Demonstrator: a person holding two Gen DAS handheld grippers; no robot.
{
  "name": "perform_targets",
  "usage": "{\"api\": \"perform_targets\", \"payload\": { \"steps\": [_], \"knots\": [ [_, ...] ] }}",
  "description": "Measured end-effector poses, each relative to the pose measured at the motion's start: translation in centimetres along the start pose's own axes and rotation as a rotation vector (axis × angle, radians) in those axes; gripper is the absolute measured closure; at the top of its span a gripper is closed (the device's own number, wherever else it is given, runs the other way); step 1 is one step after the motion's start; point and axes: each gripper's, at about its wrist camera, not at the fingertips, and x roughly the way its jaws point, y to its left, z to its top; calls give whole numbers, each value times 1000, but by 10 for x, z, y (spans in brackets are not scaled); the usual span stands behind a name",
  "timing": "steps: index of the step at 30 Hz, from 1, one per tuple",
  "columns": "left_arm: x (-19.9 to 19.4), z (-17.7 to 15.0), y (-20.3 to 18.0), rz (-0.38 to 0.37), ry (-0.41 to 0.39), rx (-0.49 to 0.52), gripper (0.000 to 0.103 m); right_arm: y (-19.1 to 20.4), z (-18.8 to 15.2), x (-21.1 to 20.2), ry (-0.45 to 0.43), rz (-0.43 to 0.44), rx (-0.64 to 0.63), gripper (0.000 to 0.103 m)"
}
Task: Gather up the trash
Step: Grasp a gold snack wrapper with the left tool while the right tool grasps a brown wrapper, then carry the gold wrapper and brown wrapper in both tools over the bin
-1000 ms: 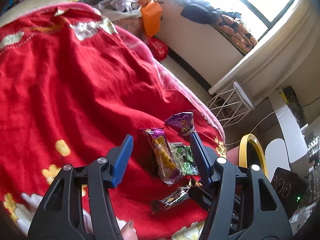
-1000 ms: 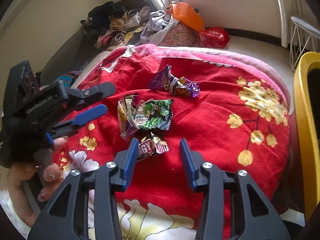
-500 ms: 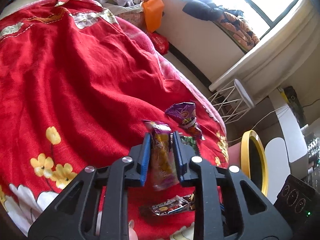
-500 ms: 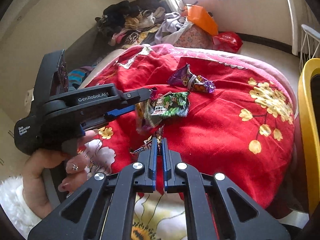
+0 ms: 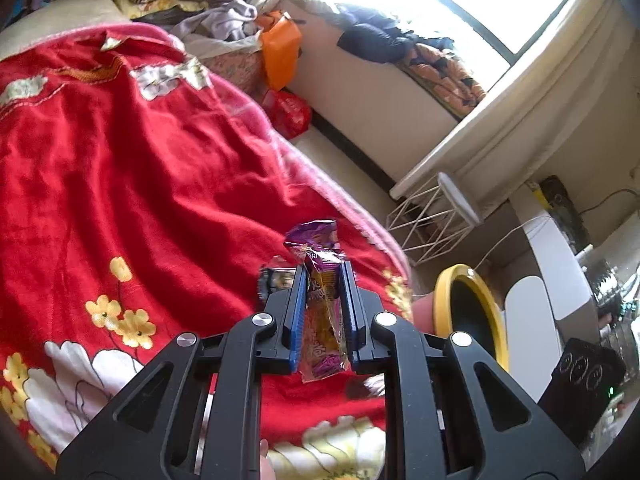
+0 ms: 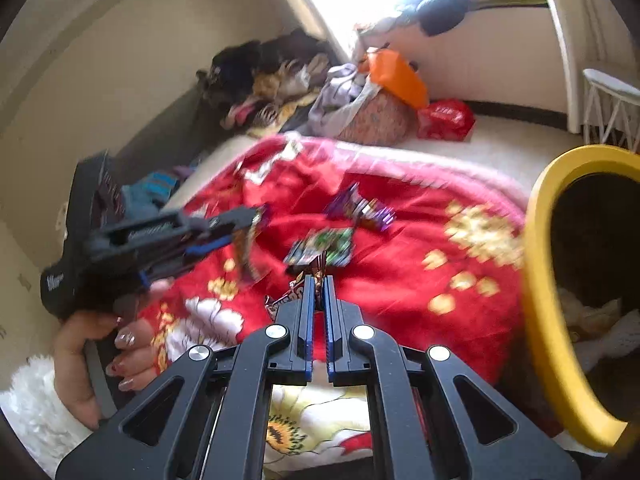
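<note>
My left gripper (image 5: 323,276) is shut on a purple and yellow snack wrapper (image 5: 324,320), which hangs between its blue pads above the red blanket (image 5: 140,180). Just beyond its tips a purple wrapper (image 5: 314,236) lies on the blanket, and a dark wrapper (image 5: 276,280) shows to the left. My right gripper (image 6: 316,280) is shut on a small brown wrapper (image 6: 286,300) pinched at its tips. In the right wrist view, blurred, a green wrapper (image 6: 324,246) and the purple wrapper (image 6: 360,210) lie ahead. At left there, the left gripper (image 6: 248,220) holds its wrapper (image 6: 246,252).
A yellow-rimmed bin (image 6: 540,280) stands at the bed's right edge, with pale scraps inside; the left wrist view also shows the bin (image 5: 468,308). A white wire table (image 5: 432,216), an orange bag (image 5: 280,48), a red bag (image 5: 290,114) and piled clothes (image 6: 280,80) lie beyond. A hand (image 6: 92,340) grips the left tool.
Both grippers were open over the wrappers, then shut on one each and rose off the blanket. The right view has swung right, bringing the yellow bin closer.
</note>
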Motion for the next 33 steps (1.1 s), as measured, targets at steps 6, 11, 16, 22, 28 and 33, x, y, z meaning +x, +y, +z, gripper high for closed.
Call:
{"api": "perform_targets", "payload": {
  "steps": [6,11,16,22,28,33],
  "knots": [
    [-8,-3,-27,-43,-15,51,91,-24,14,-40,-115,-93,24,98],
    [-11,-7,-49,-77,-14,93,91,-44,20,-63,-178,-154,52,98],
    [-12,-15,-68,-110,-5,130,91,-64,20,-81,-222,-203,84,98],
    [-10,-24,-90,-140,12,169,91,-82,20,-98,-265,-258,115,98],
    [-4,-34,-108,-167,38,212,91,-97,17,-109,-292,-325,130,98],
    [2,-41,-120,-186,56,241,91,-108,15,-114,-309,-366,151,98]
  ]
}}
